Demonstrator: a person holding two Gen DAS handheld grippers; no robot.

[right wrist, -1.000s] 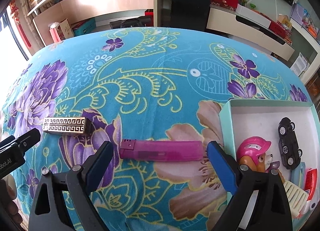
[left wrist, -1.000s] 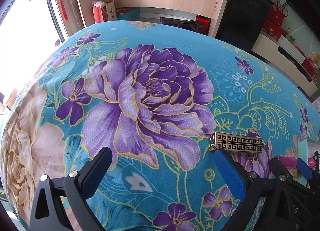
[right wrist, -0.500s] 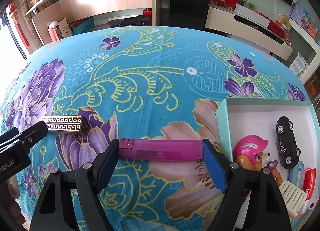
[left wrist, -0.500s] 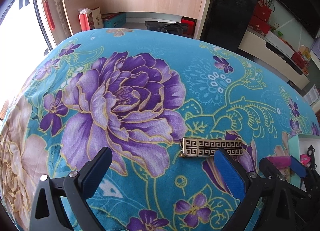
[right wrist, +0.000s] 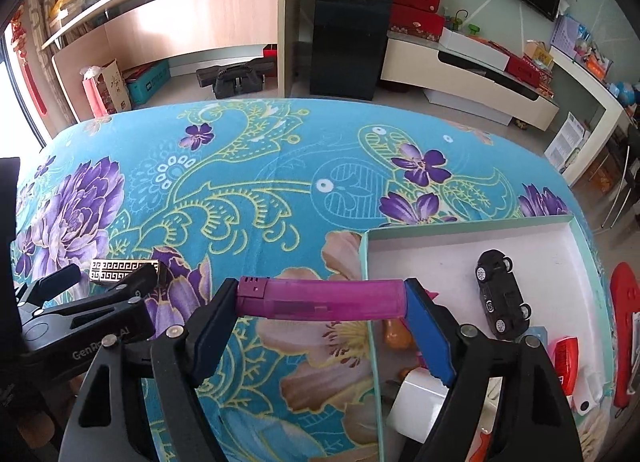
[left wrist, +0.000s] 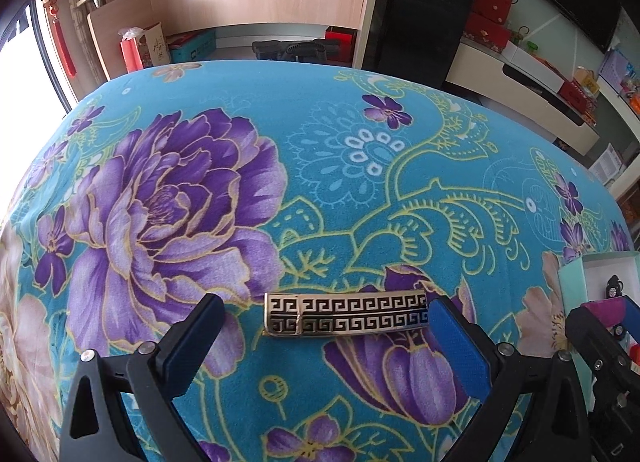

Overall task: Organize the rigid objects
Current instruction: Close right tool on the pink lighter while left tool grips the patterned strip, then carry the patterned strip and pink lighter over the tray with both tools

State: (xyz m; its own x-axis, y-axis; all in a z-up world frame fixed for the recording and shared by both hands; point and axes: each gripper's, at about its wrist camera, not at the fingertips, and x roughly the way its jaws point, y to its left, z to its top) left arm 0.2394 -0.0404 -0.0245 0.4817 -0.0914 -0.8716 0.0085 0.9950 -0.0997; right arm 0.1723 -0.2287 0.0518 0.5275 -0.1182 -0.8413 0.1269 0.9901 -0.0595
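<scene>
Gripping the magenta lighter end to end, the right gripper holds it crosswise and lifted above the floral cloth, its right end over the near-left corner of the open box. A black toy car lies inside the box among other small items. The left gripper stands wide open, nothing held; the gold-and-black patterned case lies flat on the cloth between its fingers, its right end at the right pad, clear of the left one.
</scene>
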